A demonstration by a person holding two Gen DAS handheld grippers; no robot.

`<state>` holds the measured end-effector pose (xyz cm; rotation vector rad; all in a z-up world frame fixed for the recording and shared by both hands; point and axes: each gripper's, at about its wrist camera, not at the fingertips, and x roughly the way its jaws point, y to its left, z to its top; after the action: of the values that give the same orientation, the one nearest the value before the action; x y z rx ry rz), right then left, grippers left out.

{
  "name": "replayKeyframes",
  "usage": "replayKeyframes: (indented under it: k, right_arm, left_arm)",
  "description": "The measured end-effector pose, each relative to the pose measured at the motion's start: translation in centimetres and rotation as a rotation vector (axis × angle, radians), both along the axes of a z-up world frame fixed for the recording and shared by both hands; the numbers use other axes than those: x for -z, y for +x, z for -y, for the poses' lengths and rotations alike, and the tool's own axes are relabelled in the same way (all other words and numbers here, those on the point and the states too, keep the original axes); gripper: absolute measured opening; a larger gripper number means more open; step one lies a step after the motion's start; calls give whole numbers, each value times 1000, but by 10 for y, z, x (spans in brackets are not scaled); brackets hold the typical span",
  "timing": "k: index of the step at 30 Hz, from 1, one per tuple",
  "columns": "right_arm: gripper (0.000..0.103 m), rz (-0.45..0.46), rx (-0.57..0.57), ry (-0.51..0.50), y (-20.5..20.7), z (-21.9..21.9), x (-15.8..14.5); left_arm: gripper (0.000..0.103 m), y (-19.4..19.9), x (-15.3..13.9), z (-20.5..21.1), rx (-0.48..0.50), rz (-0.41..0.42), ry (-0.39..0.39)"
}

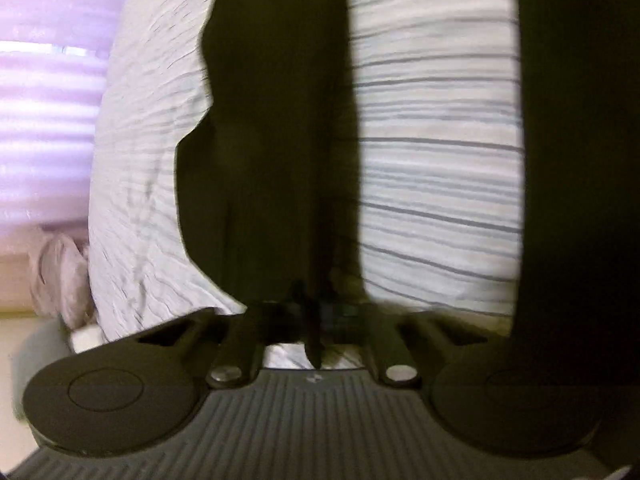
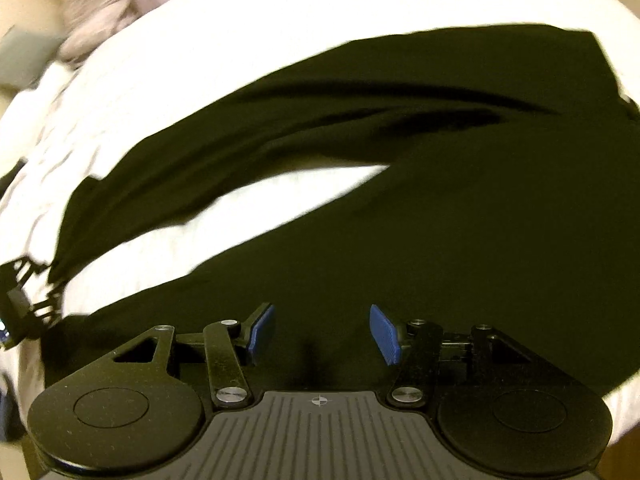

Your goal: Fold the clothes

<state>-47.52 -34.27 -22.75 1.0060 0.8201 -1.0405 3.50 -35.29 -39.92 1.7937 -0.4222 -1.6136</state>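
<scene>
Black trousers (image 2: 460,220) lie spread on a white bed (image 2: 280,20), their two legs fanning out to the left. In the left wrist view one leg (image 1: 272,120) runs straight away from my left gripper (image 1: 314,312), which is shut on its end; a bit of cloth pokes back between the fingers. A second black strip (image 1: 580,160) fills the right edge. My right gripper (image 2: 322,332) hovers open over the nearer leg, its blue pads (image 2: 262,328) wide apart with nothing between them. The left gripper (image 2: 28,292) shows at the far left of the right wrist view.
The bed cover (image 1: 432,160) is white with thin grey stripes. A crumpled pale pink-grey bundle (image 1: 60,276) lies beyond the bed's edge, also seen as a bundle (image 2: 96,4) at the top left. A lilac curtain or wall (image 1: 44,100) stands behind.
</scene>
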Motion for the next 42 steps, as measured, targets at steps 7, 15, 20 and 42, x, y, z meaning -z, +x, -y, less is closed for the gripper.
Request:
replayKeyframes:
  k: [7, 15, 20, 42]
  right_arm:
    - [57, 0, 114, 9, -27, 2, 0]
    - [57, 28, 74, 17, -12, 6, -3]
    - [57, 32, 93, 2, -12, 13, -8]
    - [57, -37, -152, -14, -7, 125, 17]
  left_arm:
    - [2, 19, -32, -2, -70, -21, -81]
    - [18, 20, -23, -13, -130, -2, 12]
    - [22, 42, -66, -9, -268, -155, 36]
    - [41, 44, -42, 199, -316, -414, 224]
